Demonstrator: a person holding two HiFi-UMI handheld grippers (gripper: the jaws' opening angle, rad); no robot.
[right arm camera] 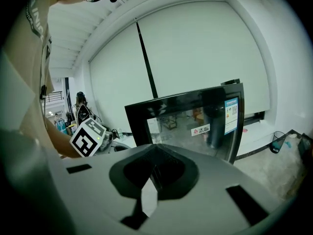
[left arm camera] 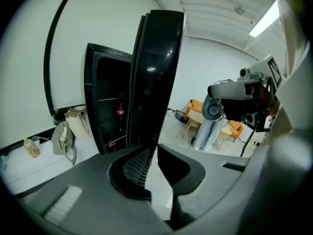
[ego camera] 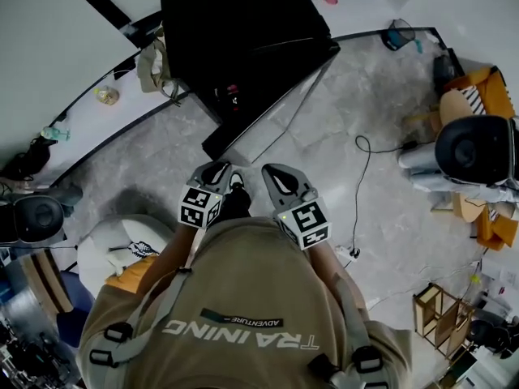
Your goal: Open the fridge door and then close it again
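Head view: upright fridge door (ego camera: 268,96) open, free edge seemingly toward person (ego camera: 243,298).

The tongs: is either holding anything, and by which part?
Nothing is held: the left tongs and the right tongs are both shut and empty, away from the open fridge door.

Both forearms reach forward from the body. The left gripper (ego camera: 216,171) and the right gripper (ego camera: 276,173) are side by side, near the edge of the open fridge door (ego camera: 272,100). Each has its jaws closed together and holds nothing.
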